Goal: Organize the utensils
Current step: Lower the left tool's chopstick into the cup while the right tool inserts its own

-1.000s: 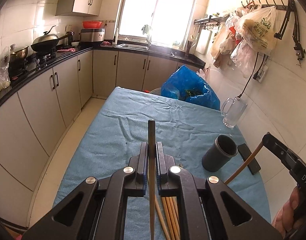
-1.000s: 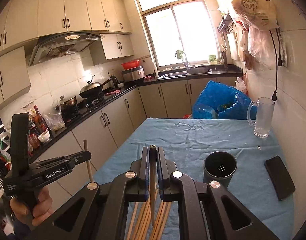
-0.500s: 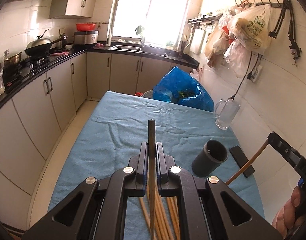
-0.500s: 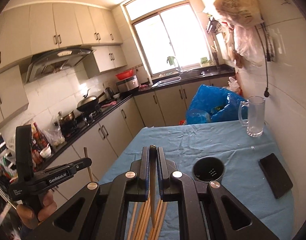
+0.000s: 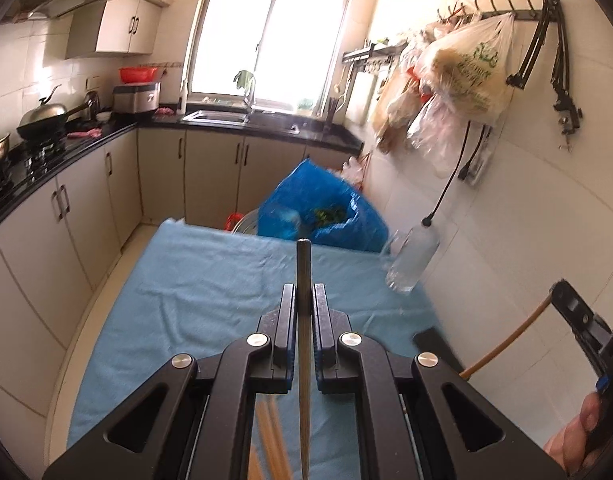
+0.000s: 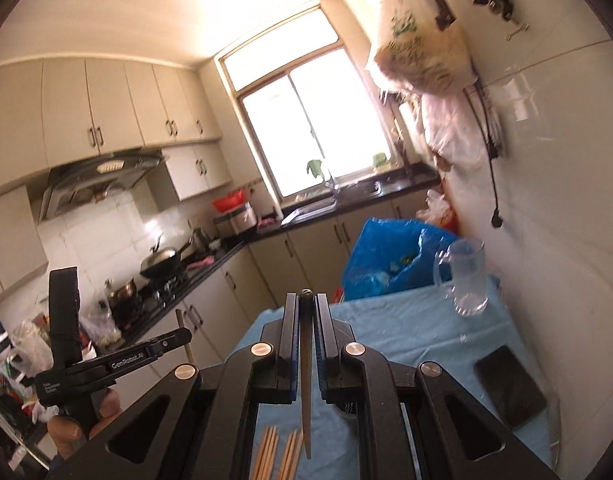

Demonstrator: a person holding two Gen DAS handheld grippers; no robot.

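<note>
**One chopstick in each gripper, lifted clear of the pile**

The left gripper is closed on a single chopstick, its pads pinching the shaft so the blunt end stands out beyond the fingertips toward the far end of the table. The right gripper is clamped the same way on a second chopstick, whose thin tip hangs down below the jaws. Holding each stick near its thick end with the length running along the fingers looks deliberate: it keeps the stick from swinging and leaves the slim tip free to be lowered into a container.

The loose chopsticks lie side by side on the blue cloth at the near edge of the table, under both grippers; in the left wrist view a few of them show between the gripper arms. A dark holder would suit them, but only a sliver of something dark and perforated shows behind the right gripper's frame, so I cannot say what it is.

A glass mug stands at the far right of the table and a dark phone lies nearer, on the right; both are well apart from the pile, out of the working path. A blue bag sits beyond the far edge.

Judging by this, sorting has just begun.
</note>
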